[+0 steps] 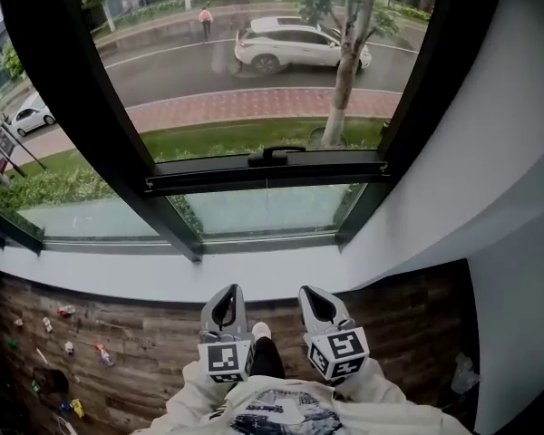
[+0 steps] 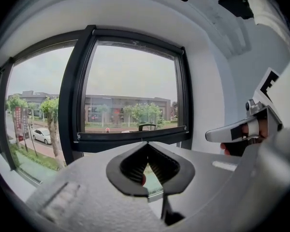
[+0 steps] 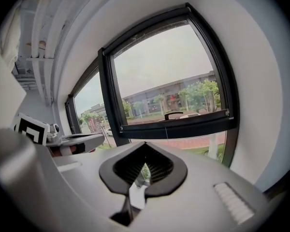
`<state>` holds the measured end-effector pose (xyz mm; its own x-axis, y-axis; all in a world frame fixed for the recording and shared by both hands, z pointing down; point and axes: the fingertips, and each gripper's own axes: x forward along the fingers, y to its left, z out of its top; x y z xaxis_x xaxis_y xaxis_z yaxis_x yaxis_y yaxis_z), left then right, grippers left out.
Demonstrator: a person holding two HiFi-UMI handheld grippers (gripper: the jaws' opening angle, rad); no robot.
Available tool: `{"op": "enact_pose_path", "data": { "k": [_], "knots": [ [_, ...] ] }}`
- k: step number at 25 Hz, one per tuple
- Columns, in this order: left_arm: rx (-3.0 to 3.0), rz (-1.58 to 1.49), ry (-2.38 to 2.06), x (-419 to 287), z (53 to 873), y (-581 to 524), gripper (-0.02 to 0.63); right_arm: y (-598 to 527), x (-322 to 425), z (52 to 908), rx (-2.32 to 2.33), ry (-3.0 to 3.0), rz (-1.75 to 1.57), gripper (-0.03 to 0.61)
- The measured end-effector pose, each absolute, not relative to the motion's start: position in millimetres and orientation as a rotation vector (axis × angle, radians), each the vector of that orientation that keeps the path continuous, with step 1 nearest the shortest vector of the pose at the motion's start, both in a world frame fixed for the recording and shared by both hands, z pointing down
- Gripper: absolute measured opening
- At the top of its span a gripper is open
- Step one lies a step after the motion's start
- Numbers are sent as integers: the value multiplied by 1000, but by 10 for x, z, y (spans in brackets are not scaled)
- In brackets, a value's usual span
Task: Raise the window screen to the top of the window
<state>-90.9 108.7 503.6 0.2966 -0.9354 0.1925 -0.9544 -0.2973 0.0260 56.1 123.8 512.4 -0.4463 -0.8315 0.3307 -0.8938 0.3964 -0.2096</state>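
Plainly, the black-framed window (image 1: 72,107) runs past the head view's top. Its screen bar (image 1: 344,169) sits low across the right pane, with the handle (image 1: 274,155) on top; the mesh is hard to make out. The left gripper (image 1: 227,299) and right gripper (image 1: 315,299) are clamped shut, empty, well short of it.

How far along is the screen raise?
Done: nothing visible. The screen bar with its handle sits low in the window frame.
In hand: nothing. The left hand-held gripper and right hand-held gripper are shut, empty, clear of the bar.
Left: grasp the handle, lift it to the frame's top.
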Motion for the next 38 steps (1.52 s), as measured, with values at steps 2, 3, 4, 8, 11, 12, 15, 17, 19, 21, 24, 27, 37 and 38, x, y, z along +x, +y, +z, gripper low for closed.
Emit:
{"op": "enact_pose_path", "data": {
  "k": [2, 3, 4, 8, 11, 12, 15, 17, 19, 21, 24, 27, 37, 38],
  "knots": [
    [2402, 229, -1771, -1067, 5092, 844, 5, 980, 423, 5147, 1542, -2467, 546, 5],
    [2398, 235, -1769, -1129, 5103, 722, 5, 855, 367, 5153, 1543, -2461, 550, 5],
    [2397, 239, -1764, -1179, 5111, 599, 5, 732, 322, 5165, 1547, -2453, 555, 5],
    [2419, 250, -1726, -1306, 5199, 135, 5, 291, 185, 5276, 1576, -2424, 579, 5],
    [2430, 238, -1697, -1355, 5230, -118, 5, 84, 140, 5282, 1595, -2401, 574, 5],
    [2433, 234, -1689, -1361, 5222, -186, 5, 35, 143, 5262, 1605, -2391, 567, 5],
    [2440, 252, -1692, -1367, 5191, -383, 5, -81, 180, 5185, 1634, -2360, 547, 5],
    [2445, 259, -1703, -1372, 5198, -461, 5, -124, 220, 5164, 1649, -2342, 536, 5],
    [2443, 253, -1703, -1363, 5230, -492, 5, -153, 263, 5169, 1661, -2327, 531, 5],
    [2431, 252, -1694, -1336, 5289, -497, 5, -174, 298, 5182, 1665, -2318, 533, 5],
    [2410, 264, -1687, -1304, 5381, -526, 5, -247, 305, 5209, 1643, -2324, 533, 5],
    [2385, 281, -1714, -1317, 5421, -563, 5, -359, 280, 5252, 1606, -2346, 536, 5],
    [2325, 332, -1855, -1180, 5262, -950, 5, -886, 366, 5148, 1489, -2491, 502, 5],
    [2329, 344, -1858, -1122, 5253, -993, 5, -941, 399, 5117, 1488, -2504, 491, 5]
  ]
}}
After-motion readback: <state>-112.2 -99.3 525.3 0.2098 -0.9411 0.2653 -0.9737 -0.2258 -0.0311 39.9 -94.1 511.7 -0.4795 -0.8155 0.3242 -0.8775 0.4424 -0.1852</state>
